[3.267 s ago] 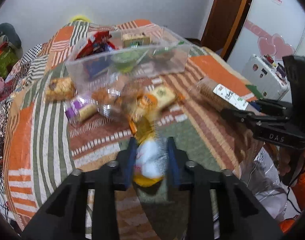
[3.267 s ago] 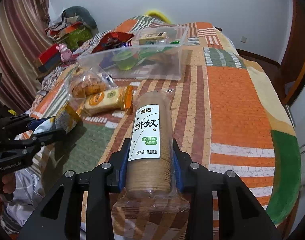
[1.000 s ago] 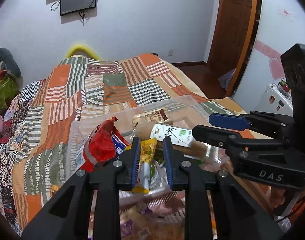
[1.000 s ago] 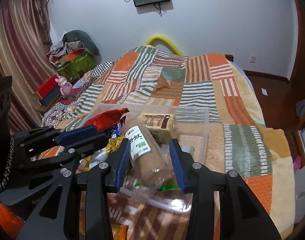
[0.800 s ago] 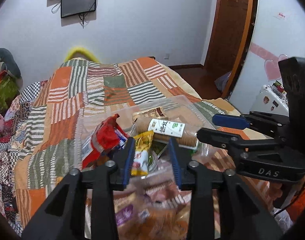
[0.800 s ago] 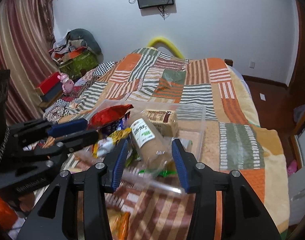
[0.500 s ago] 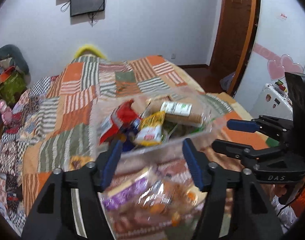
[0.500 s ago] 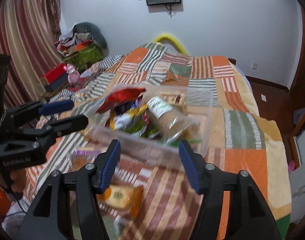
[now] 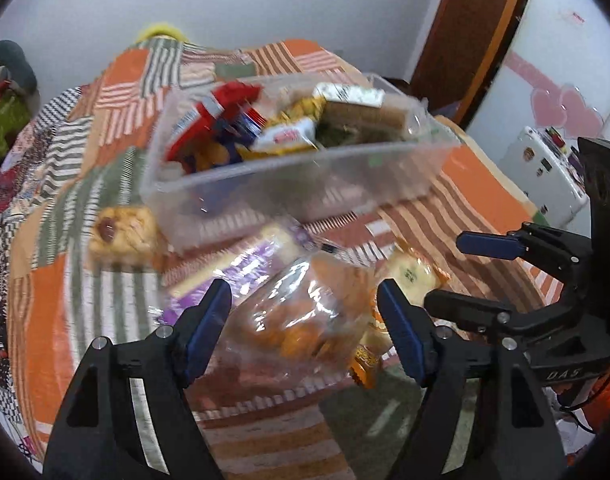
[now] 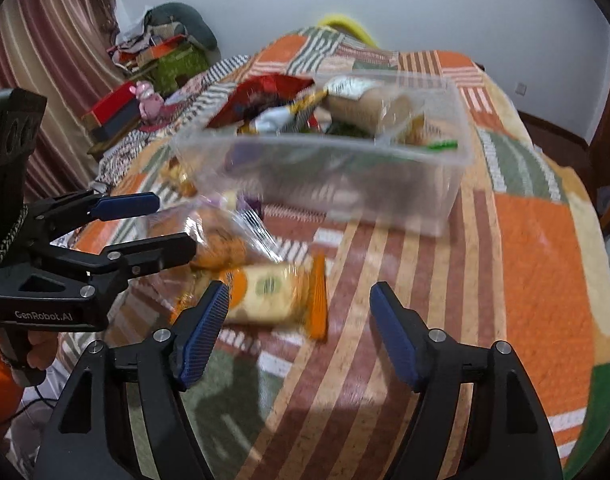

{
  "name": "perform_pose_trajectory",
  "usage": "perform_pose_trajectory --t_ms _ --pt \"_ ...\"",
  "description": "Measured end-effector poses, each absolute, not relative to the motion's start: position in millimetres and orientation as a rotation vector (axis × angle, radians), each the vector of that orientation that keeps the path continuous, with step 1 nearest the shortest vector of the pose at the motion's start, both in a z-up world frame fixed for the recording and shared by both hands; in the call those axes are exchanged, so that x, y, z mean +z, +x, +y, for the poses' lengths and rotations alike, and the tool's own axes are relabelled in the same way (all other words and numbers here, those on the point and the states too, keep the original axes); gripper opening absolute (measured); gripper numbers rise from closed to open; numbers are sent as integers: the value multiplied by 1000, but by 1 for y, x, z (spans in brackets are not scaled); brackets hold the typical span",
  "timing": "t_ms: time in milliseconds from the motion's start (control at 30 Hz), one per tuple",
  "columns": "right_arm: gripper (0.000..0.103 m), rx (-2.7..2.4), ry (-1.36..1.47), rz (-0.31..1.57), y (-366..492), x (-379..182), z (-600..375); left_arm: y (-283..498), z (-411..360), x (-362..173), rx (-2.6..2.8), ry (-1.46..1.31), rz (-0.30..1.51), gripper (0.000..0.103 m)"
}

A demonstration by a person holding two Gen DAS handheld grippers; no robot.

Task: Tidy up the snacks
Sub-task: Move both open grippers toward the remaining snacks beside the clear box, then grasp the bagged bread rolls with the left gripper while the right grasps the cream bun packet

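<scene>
Both jaws had just been opening: the left gripper (image 9: 305,312) was spread empty above a clear cookie bag (image 9: 301,320) — the right gripper (image 10: 297,316) gaped, nothing held, near an orange-ended cracker pack (image 10: 277,296).

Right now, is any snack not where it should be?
Yes. Several snacks lie on the bedspread, outside the clear box: the bag of golden biscuits, the purple packet, the orange-ended packet and a pastry.

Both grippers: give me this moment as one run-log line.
left gripper: open, just opening, over clear cookie bag | right gripper: open, just opening, over orange-ended packet | clear bin: holds snacks
</scene>
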State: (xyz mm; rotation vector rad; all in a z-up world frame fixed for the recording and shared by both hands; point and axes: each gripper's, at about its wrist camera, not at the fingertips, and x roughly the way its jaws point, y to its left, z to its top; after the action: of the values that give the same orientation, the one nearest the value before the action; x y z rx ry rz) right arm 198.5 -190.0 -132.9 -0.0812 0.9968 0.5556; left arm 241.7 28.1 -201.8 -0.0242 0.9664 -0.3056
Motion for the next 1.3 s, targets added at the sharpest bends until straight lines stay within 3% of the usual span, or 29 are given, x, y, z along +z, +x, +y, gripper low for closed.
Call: perform_pose_trajectory --t_ms 433,600,1200,1300 --pt "69 421 -104 1002 216 -142 -214 221 21 -211 -317 -36 971 74" --pt "69 458 -15 1014 209 -136 -224 220 21 -226 -322 -70 1030 58" --pt "70 544 -19 1076 227 -149 -164 207 37 -218 -304 -120 984 60" --pt "70 545 -43 1089 227 -153 -162 207 36 -217 -313 -122 985 65"
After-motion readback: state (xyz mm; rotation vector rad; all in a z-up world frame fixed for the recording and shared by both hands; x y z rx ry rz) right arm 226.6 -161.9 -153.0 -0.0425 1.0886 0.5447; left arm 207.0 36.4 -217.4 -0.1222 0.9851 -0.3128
